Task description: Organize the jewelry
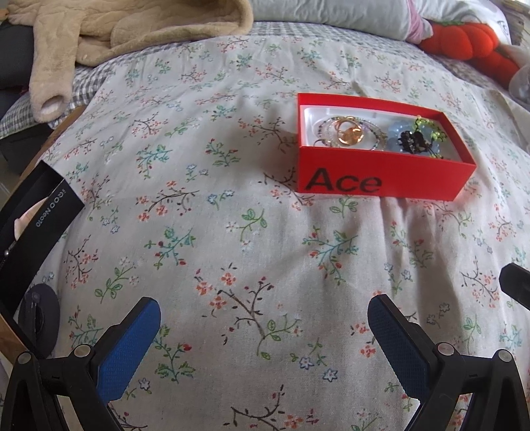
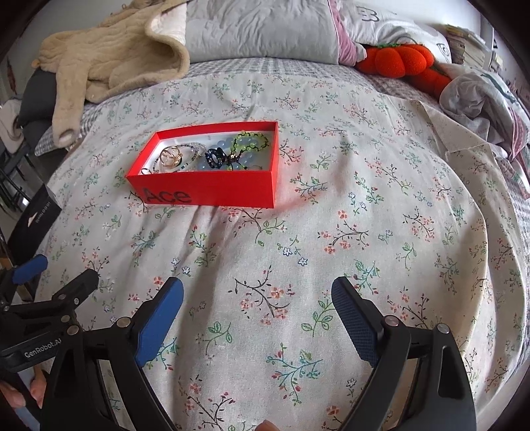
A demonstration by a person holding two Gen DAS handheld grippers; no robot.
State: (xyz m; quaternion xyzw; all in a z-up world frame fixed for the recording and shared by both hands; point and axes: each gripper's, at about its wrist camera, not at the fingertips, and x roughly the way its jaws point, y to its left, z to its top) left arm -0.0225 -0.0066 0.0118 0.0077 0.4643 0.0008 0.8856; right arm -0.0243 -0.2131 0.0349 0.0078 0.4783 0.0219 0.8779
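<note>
A red open box (image 1: 381,177) marked "Ace" sits on the floral bedsheet; it also shows in the right wrist view (image 2: 212,190). Inside lie a gold ring piece (image 1: 349,132), thin beaded bracelets (image 1: 377,139), a pale blue bead bracelet (image 1: 394,132), a green bead bracelet (image 1: 427,127) and a dark hair clip (image 1: 412,141). The same jewelry (image 2: 212,152) shows in the right wrist view. My left gripper (image 1: 265,325) is open and empty, well in front of the box. My right gripper (image 2: 256,298) is open and empty, in front and to the right of the box.
A black box (image 1: 36,225) stands at the bed's left edge. A beige fleece garment (image 2: 109,56), grey pillows (image 2: 261,30) and an orange plush (image 2: 397,59) lie at the head of the bed. Crumpled cloth (image 2: 477,96) lies at the right.
</note>
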